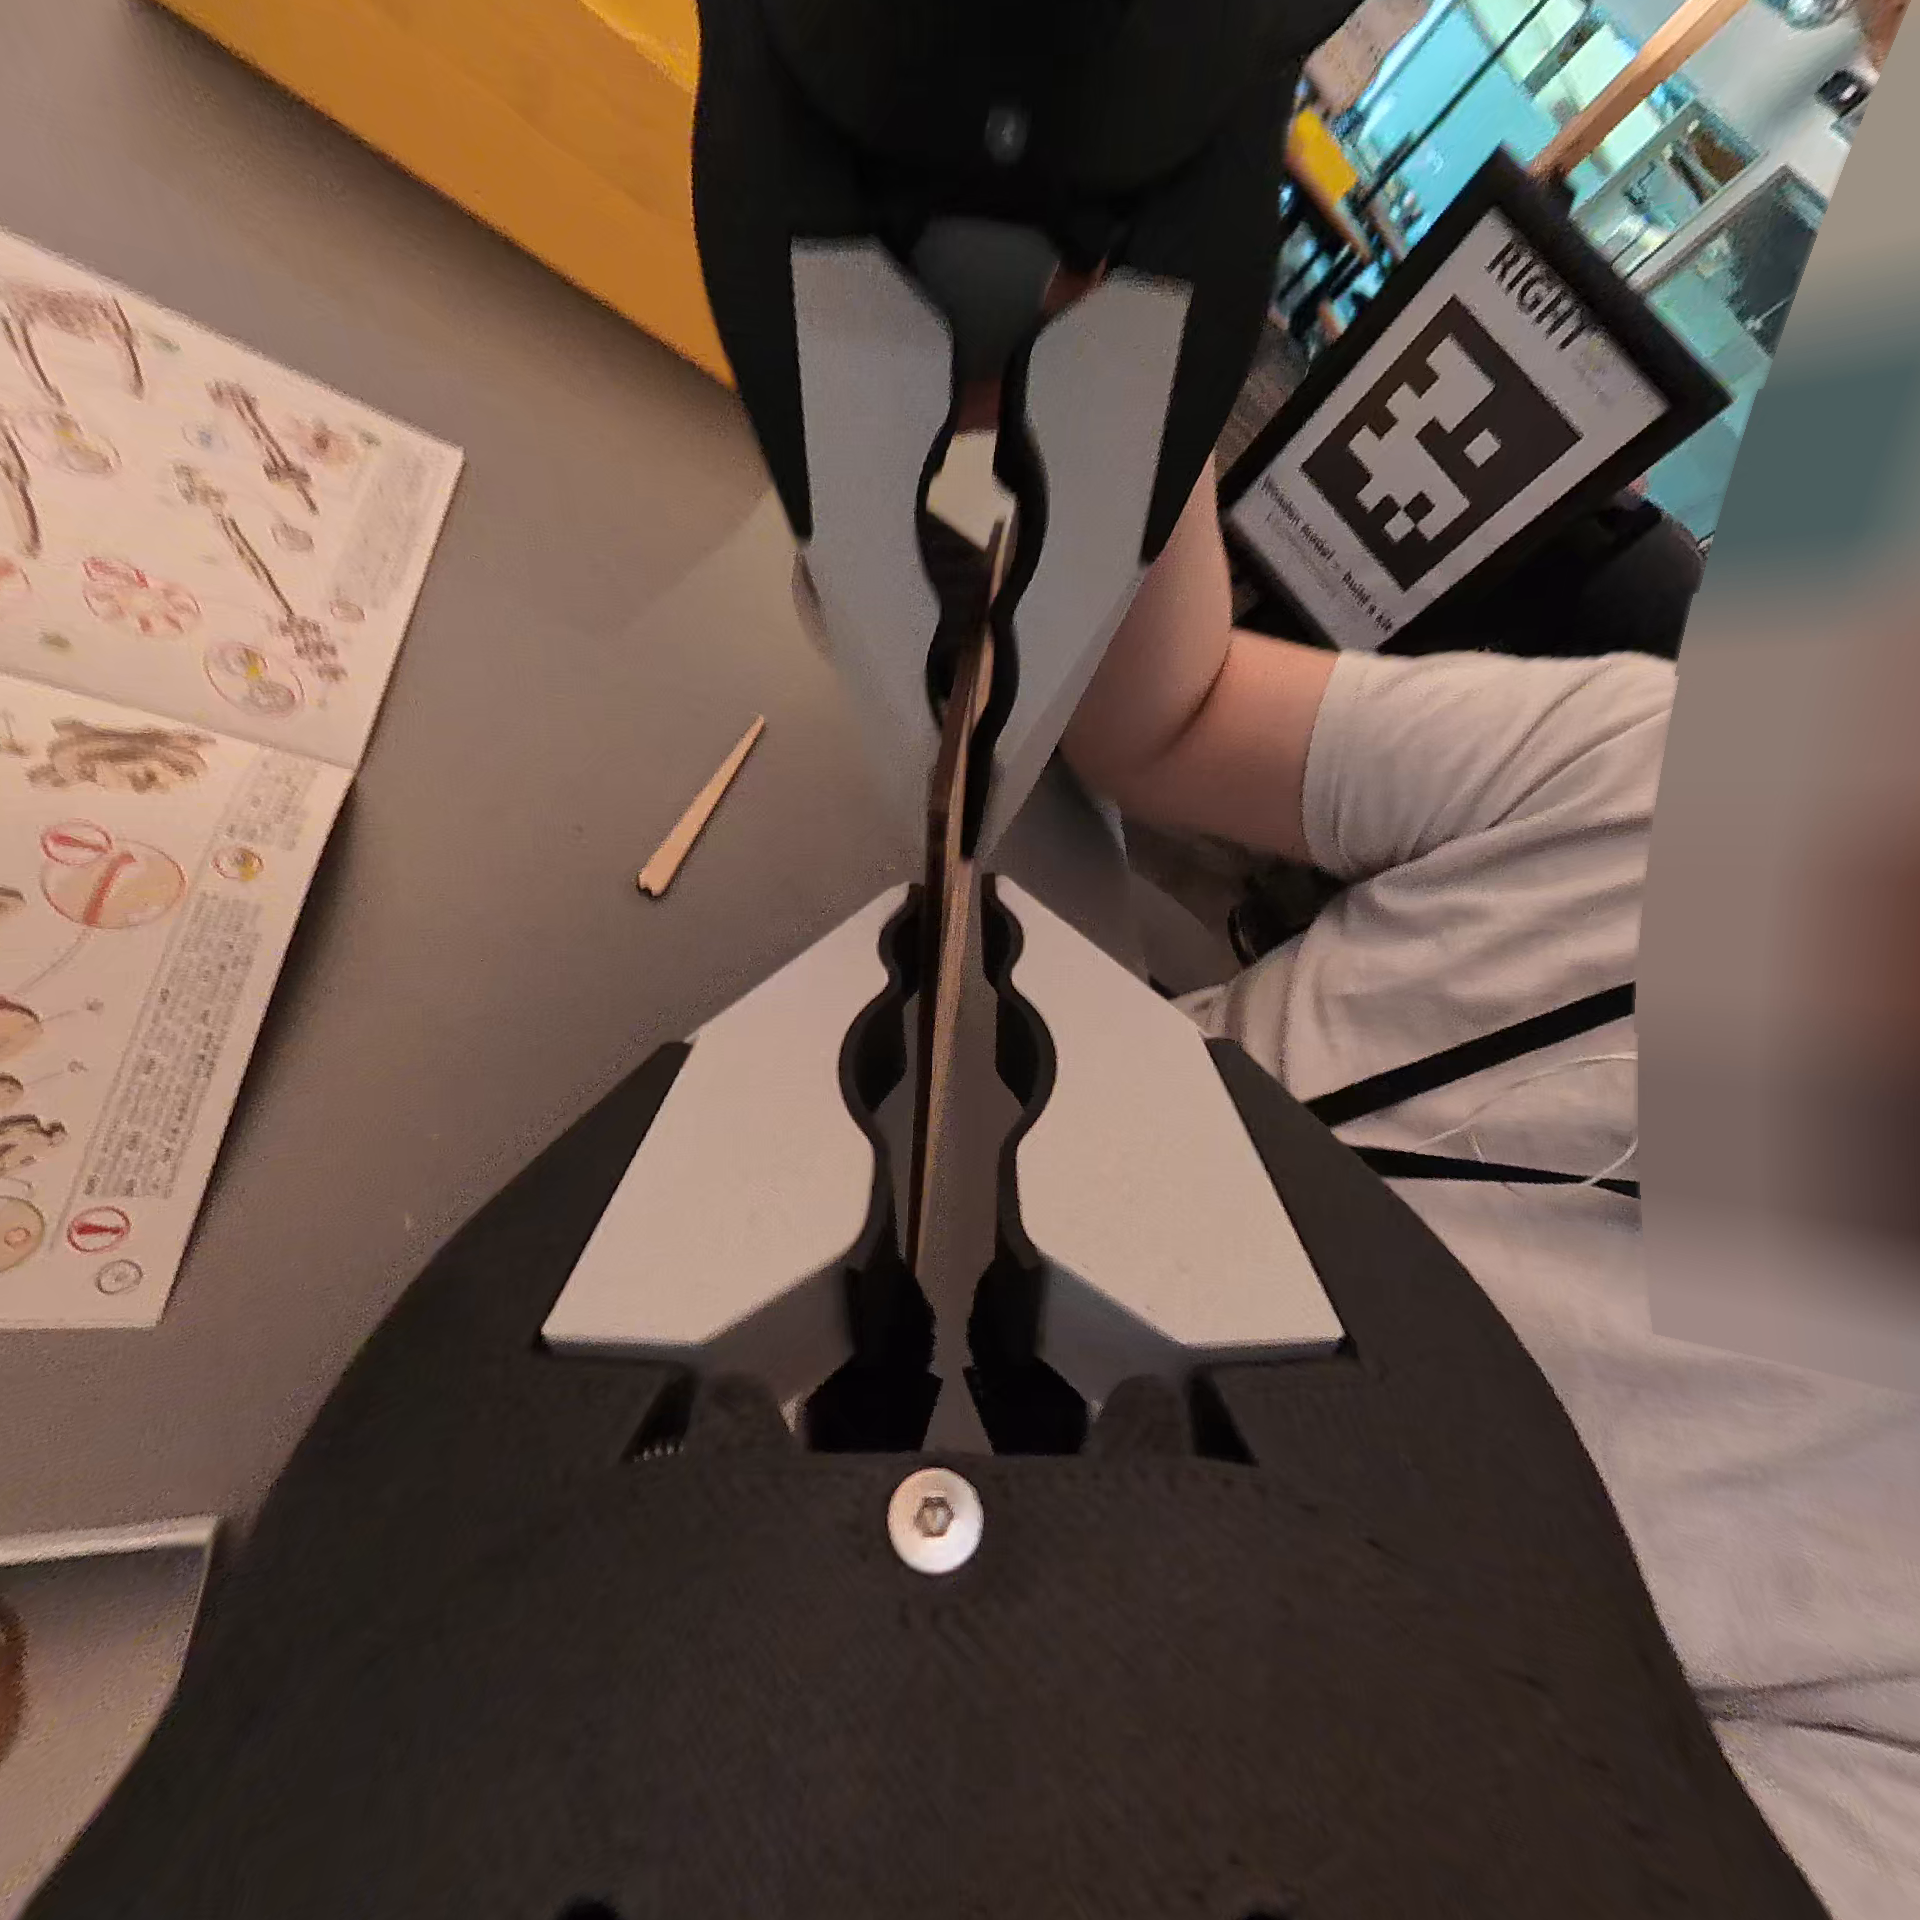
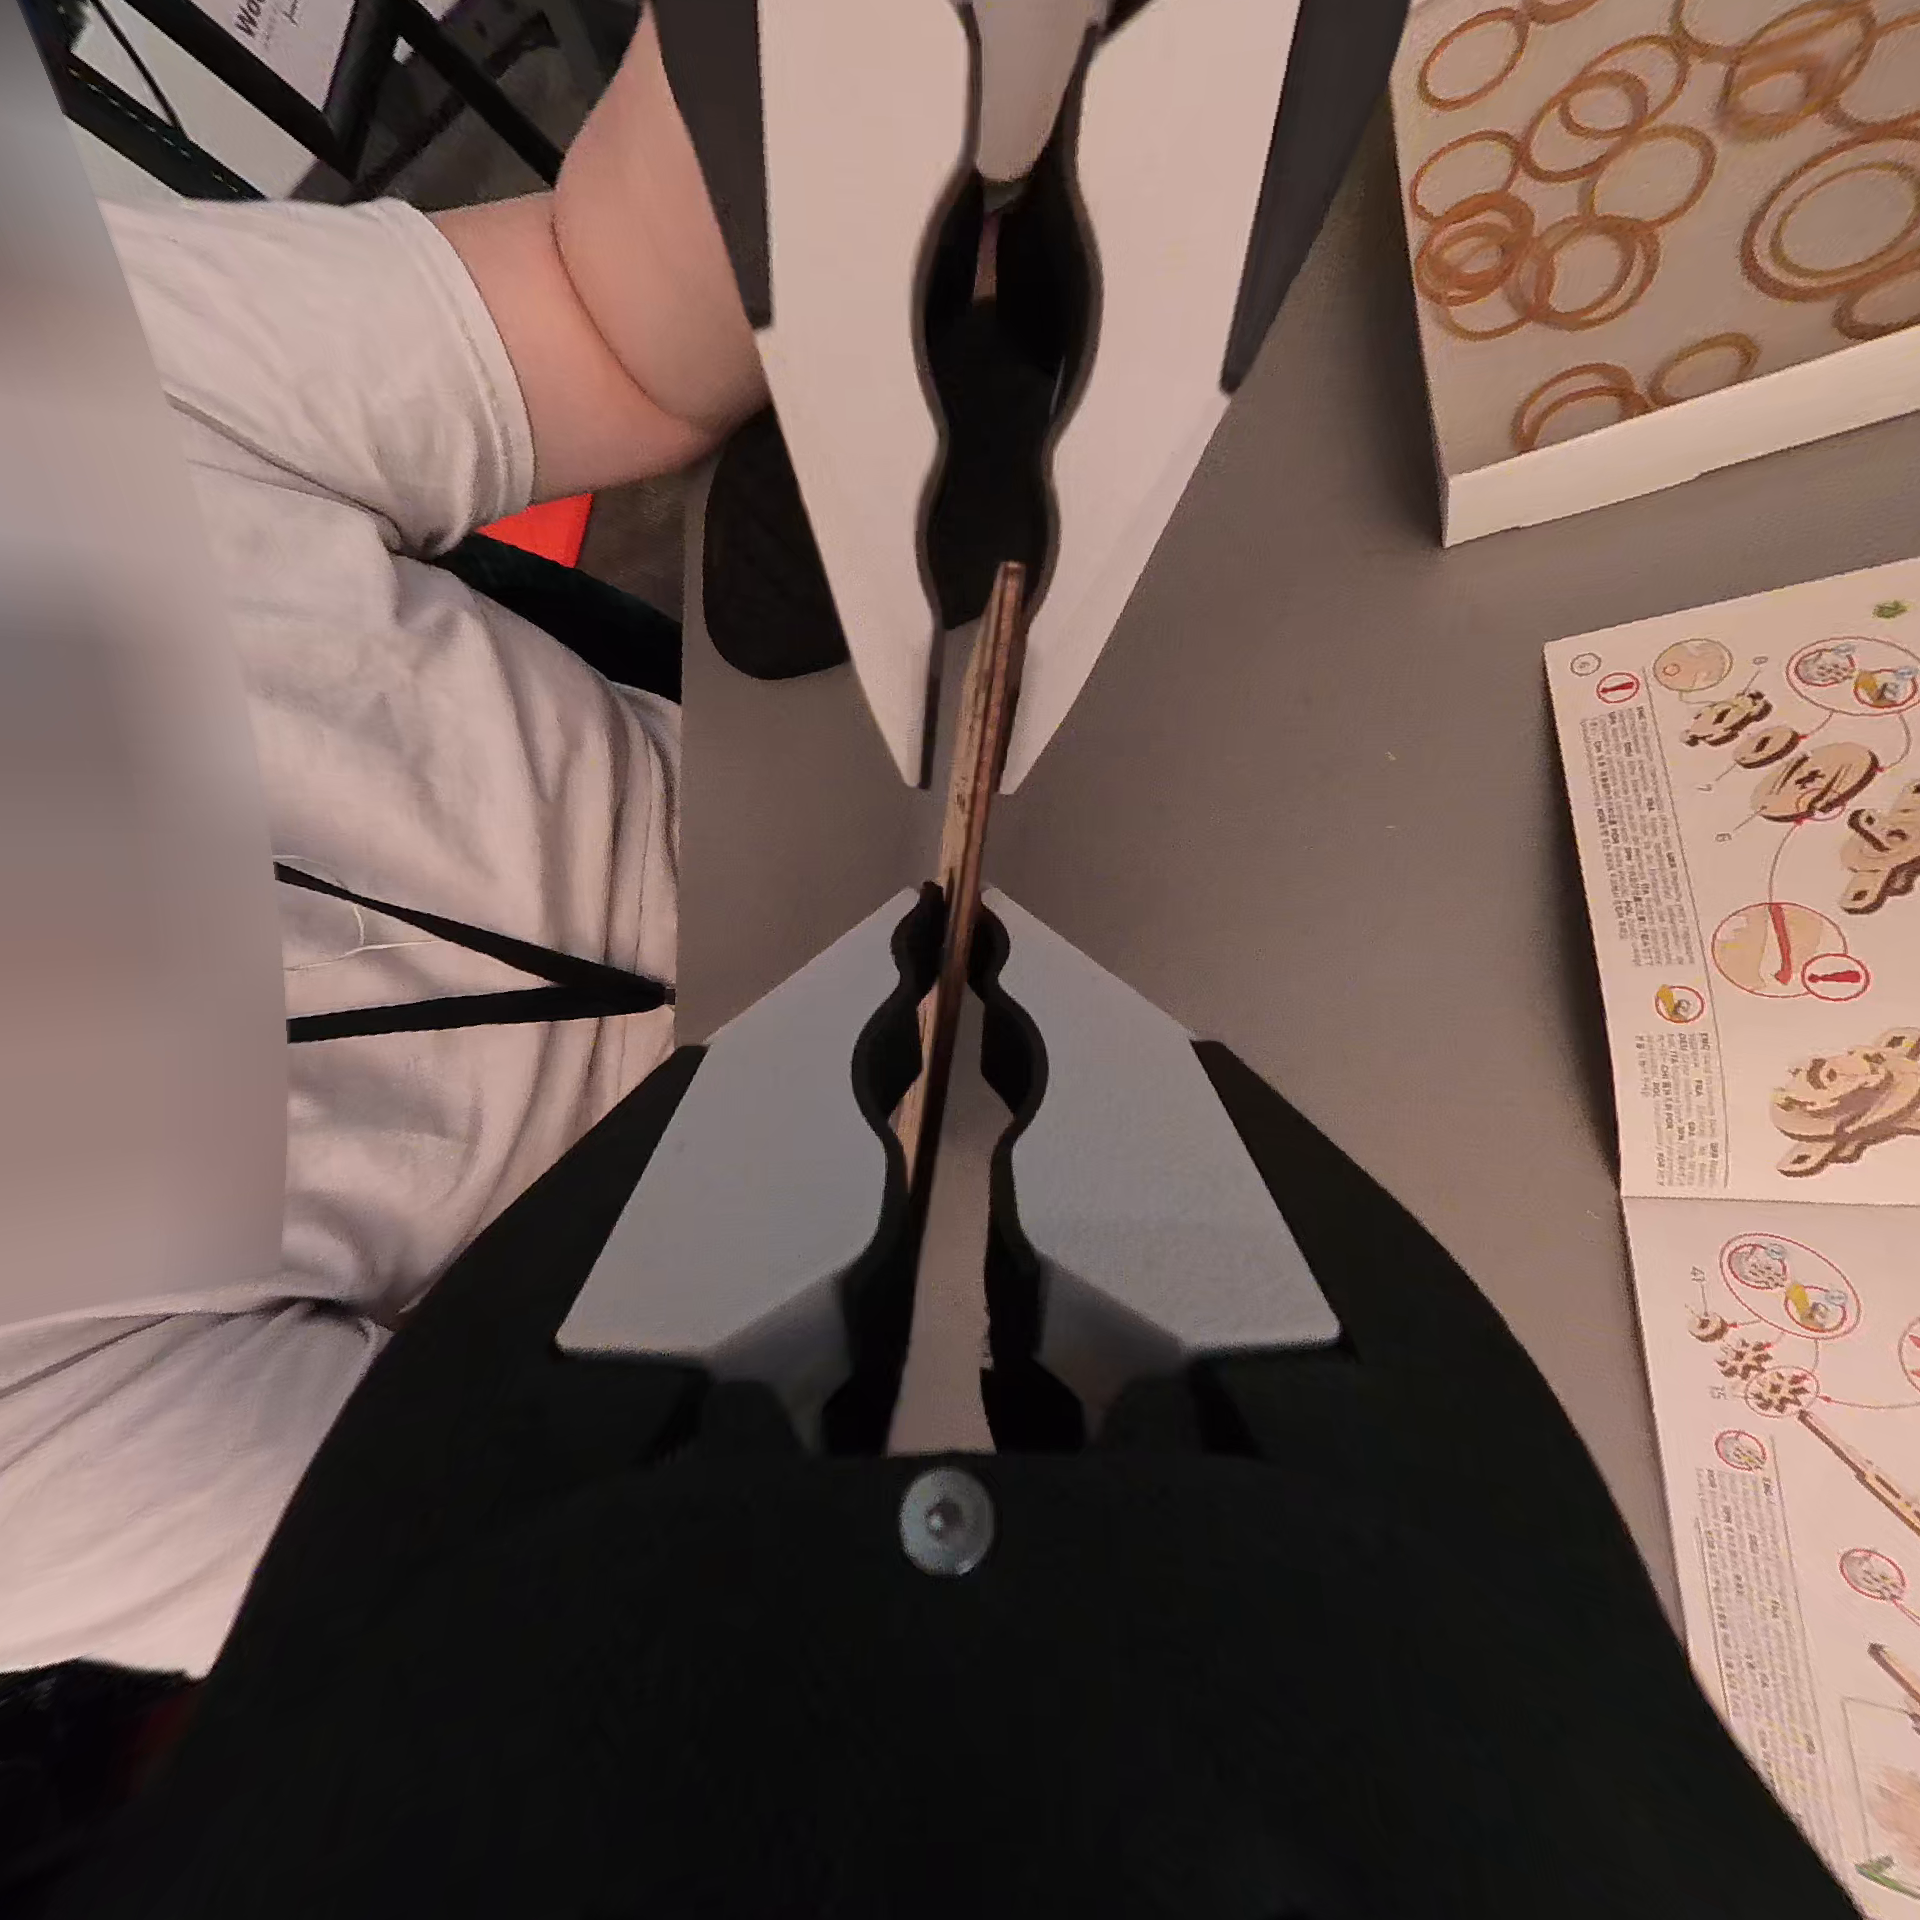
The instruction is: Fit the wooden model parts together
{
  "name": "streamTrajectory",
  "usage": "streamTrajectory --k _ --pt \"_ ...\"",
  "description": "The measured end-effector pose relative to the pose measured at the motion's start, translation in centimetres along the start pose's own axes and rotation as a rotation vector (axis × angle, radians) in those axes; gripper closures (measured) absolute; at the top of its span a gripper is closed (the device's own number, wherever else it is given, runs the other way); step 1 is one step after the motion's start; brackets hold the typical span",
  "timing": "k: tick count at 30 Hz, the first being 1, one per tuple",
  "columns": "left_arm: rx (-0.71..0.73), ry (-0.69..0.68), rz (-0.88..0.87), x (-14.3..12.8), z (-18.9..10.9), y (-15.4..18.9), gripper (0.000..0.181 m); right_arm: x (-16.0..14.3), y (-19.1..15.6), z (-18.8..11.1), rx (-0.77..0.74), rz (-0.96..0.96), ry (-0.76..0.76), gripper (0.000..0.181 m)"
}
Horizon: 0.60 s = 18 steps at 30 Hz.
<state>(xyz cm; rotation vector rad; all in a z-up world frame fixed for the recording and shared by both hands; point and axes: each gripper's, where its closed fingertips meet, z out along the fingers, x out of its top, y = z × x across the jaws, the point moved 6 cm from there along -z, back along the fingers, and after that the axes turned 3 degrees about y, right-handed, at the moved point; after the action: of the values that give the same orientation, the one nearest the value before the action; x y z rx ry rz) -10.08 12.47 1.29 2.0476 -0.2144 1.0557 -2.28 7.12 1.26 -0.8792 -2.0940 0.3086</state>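
A thin flat wooden part (image 1: 937, 1039), seen edge-on, runs between my two grippers, which face each other tip to tip above the grey table (image 1: 468, 935). My left gripper (image 1: 951, 899) is shut on its near end. My right gripper (image 1: 961, 810) comes from the far side and is shut on the other end. In the right wrist view the same wooden part (image 2: 961, 831) is clamped in my right gripper (image 2: 956, 904) and reaches into my left gripper (image 2: 966, 784). I cannot tell whether it is one part or two joined. A loose pointed wooden sliver (image 1: 701, 805) lies on the table.
An open instruction sheet (image 1: 187, 727) lies on the table and also shows in the right wrist view (image 2: 1766, 935). A white box with a sheet of wooden rings (image 2: 1662, 208) stands nearby. A yellow box (image 1: 499, 135) sits at the table's back. A person's arm (image 1: 1143, 675) and shirt are close by.
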Motion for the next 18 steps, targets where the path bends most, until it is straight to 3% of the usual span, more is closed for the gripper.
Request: streamTrajectory --k 2,6,11,13,18 --pt "0.007 -0.043 -0.023 -0.7 0.4 -0.8 0.179 -0.2 0.5 -0.3 -0.003 0.011 0.0 0.178" --pt "-0.026 -0.003 -0.103 -0.8 1.2 -1.9 0.181 -1.3 1.7 -0.6 0.013 0.068 0.021 0.176" --pt "-0.043 -0.014 -0.278 -2.1 2.8 -3.5 0.181 -1.8 3.5 -0.9 0.042 0.104 0.198 0.155" --pt "-0.057 -0.018 -0.329 -2.5 3.5 -4.0 0.181 -1.4 4.2 -1.3 0.042 0.136 0.252 0.158" --pt "-0.05 -0.028 -0.37 -3.0 4.2 -4.8 0.18 -2.5 5.7 0.3 0.103 0.238 0.191 0.158"
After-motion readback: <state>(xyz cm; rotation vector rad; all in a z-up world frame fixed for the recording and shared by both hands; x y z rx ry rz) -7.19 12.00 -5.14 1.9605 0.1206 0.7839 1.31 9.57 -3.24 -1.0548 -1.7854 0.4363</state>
